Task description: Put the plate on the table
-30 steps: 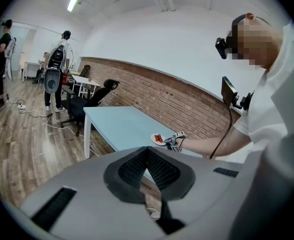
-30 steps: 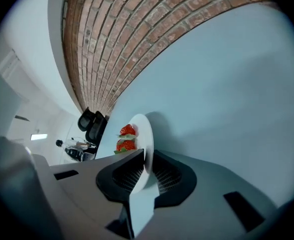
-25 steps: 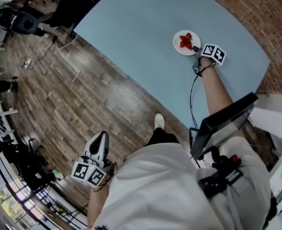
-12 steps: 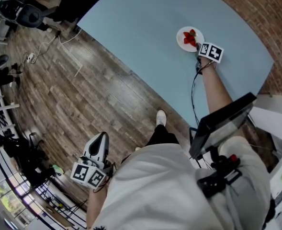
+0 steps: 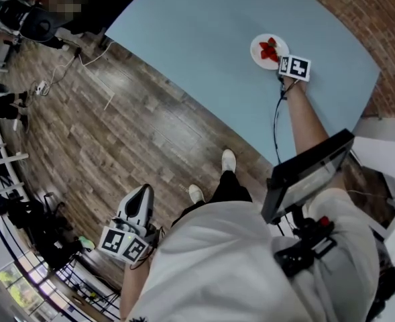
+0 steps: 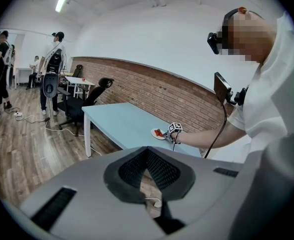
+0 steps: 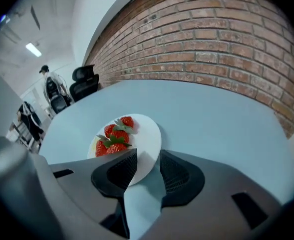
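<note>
Tabletop [image 5: 204,39]: bears the plate [image 7: 144,141], which lies flat toward its right end, clear of both long edges, strawberries [image 7: 114,136] on it. Plate lies as the task asks.
Right tongs [image 7: 148,153]: jaws have just been opening, now spread; the plate's near rim sits between them, pads not pressing.
Left tongs [image 6: 147,151]: pressed together, empty, low over the floor.
Judged left: draw the right tongs clear.

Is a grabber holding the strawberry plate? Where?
Nothing is held. The right gripper's jaws have just been opening; the plate's near rim lies between them, unpinched, on the table. The left gripper is shut and empty.
</note>
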